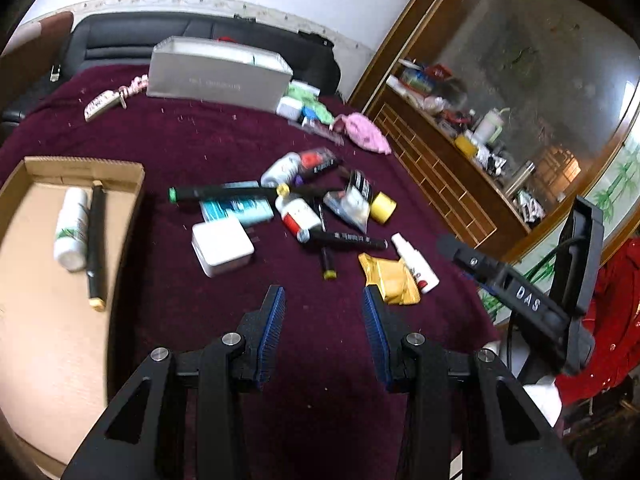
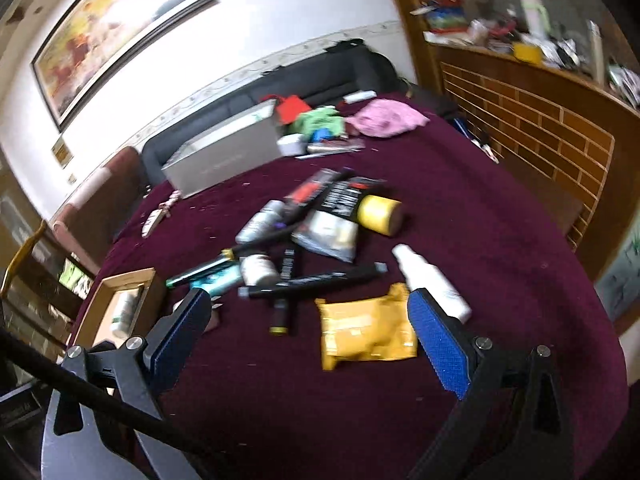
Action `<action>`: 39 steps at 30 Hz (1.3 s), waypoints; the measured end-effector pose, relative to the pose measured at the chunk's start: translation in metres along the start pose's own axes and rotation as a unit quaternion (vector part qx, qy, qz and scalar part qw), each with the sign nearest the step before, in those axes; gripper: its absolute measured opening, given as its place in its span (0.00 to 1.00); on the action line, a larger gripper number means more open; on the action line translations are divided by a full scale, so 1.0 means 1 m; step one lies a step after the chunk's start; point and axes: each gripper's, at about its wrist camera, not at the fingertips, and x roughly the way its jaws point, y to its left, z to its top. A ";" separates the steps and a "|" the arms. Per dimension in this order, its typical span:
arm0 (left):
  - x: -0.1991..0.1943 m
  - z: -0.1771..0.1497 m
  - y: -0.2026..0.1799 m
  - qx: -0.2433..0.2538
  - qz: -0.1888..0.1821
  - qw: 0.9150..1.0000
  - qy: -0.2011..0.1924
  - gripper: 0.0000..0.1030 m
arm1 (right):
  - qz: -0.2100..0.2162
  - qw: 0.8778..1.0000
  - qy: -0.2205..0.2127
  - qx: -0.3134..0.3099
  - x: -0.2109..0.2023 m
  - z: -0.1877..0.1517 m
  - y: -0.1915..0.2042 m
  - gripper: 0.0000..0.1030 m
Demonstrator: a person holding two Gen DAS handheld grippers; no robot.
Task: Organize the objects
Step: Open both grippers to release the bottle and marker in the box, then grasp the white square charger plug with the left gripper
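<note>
L gripper (image 1: 324, 300) jaws wide apart, nothing held, above the maroon cloth (image 1: 312, 400). R gripper (image 2: 310, 304) also spread wide, empty; yellow packet (image 2: 366, 330) lies btwn its fingers, contact unclear. Beyond: clutter pile w/ black marker (image 2: 312, 280), white spray bottle (image 2: 434, 282). Cardboard box (image 1: 24, 216) at left holds white bottle (image 1: 72, 228) + marker.

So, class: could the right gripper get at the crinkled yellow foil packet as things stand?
Probably yes: the right gripper has its jaws open, and the crinkled yellow foil packet lies uncovered on the maroon cloth just ahead.
</note>
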 end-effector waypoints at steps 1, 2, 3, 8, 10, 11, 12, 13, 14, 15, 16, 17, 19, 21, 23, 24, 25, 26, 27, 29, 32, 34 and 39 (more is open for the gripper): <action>0.006 -0.001 -0.001 -0.003 0.001 1.000 0.007 0.34 | -0.004 1.000 0.005 0.004 0.005 0.002 -0.007 0.96; 0.008 -0.003 -0.001 -0.006 0.001 1.000 0.012 0.34 | -0.002 1.000 0.007 0.008 0.006 0.002 -0.013 0.96; 0.012 -0.005 -0.002 -0.008 0.002 1.000 0.017 0.34 | 0.000 1.000 0.010 0.012 0.007 0.003 -0.018 0.96; 0.033 -0.006 -0.006 -0.019 0.006 0.999 0.036 0.34 | -0.004 1.000 0.016 0.014 0.014 0.002 -0.040 0.96; 0.039 -0.006 -0.006 -0.022 0.007 0.999 0.040 0.34 | -0.009 1.000 0.014 0.007 0.014 0.004 -0.044 0.96; 0.041 -0.006 -0.006 -0.023 0.009 0.999 0.042 0.34 | -0.010 1.000 0.013 0.005 0.014 0.005 -0.045 0.96; 0.043 -0.006 -0.005 -0.025 0.012 0.999 0.043 0.34 | -0.008 1.000 0.013 0.005 0.014 0.005 -0.048 0.96; 0.044 -0.006 -0.003 -0.027 0.013 0.999 0.045 0.34 | -0.004 1.000 0.015 0.007 0.014 0.008 -0.051 0.96; 0.044 -0.007 -0.001 -0.028 0.014 0.999 0.044 0.34 | -0.001 1.000 0.015 0.012 0.015 0.010 -0.055 0.96; 0.044 -0.007 0.002 -0.029 0.018 0.999 0.042 0.34 | 0.007 1.000 0.016 0.020 0.016 0.014 -0.060 0.96; 0.043 -0.009 0.005 -0.031 0.025 0.998 0.040 0.34 | 0.015 0.999 0.018 0.025 0.018 0.017 -0.064 0.96; 0.042 -0.010 0.009 -0.034 0.029 0.998 0.040 0.34 | 0.021 0.999 0.019 0.029 0.019 0.019 -0.067 0.96; 0.041 -0.012 0.017 -0.039 0.033 0.998 0.043 0.34 | 0.035 0.999 0.023 0.034 0.021 0.024 -0.070 0.96; 0.040 -0.013 0.026 -0.044 0.042 0.997 0.045 0.34 | 0.057 0.997 0.033 0.040 0.025 0.026 -0.071 0.96; 0.041 -0.015 0.035 -0.055 0.042 0.997 0.045 0.34 | 0.082 0.995 0.049 0.041 0.031 0.027 -0.067 0.94; 0.041 -0.015 0.038 -0.060 0.042 0.996 0.045 0.34 | 0.099 0.992 0.064 0.036 0.037 0.028 -0.062 0.93; 0.042 -0.016 0.040 -0.062 0.041 0.996 0.046 0.34 | 0.107 0.991 0.074 0.033 0.040 0.028 -0.058 0.92; 0.043 -0.016 0.042 -0.062 0.040 0.996 0.047 0.34 | 0.113 0.990 0.084 0.030 0.045 0.027 -0.053 0.91; 0.044 -0.015 0.042 -0.060 0.039 0.996 0.047 0.34 | 0.119 0.988 0.093 0.026 0.048 0.026 -0.048 0.91; 0.047 -0.012 0.040 -0.048 0.045 0.997 0.047 0.34 | 0.126 0.986 0.103 0.021 0.053 0.024 -0.040 0.91; 0.058 0.003 0.029 0.017 0.077 0.996 0.030 0.34 | 0.123 0.986 0.108 0.029 0.059 0.020 -0.036 0.91; 0.072 0.013 0.021 0.090 0.123 0.988 0.028 0.34 | 0.117 0.986 0.111 0.039 0.063 0.018 -0.037 0.91; 0.111 0.026 0.013 0.223 0.186 0.956 0.045 0.38 | 0.114 0.986 0.117 0.046 0.065 0.015 -0.040 0.91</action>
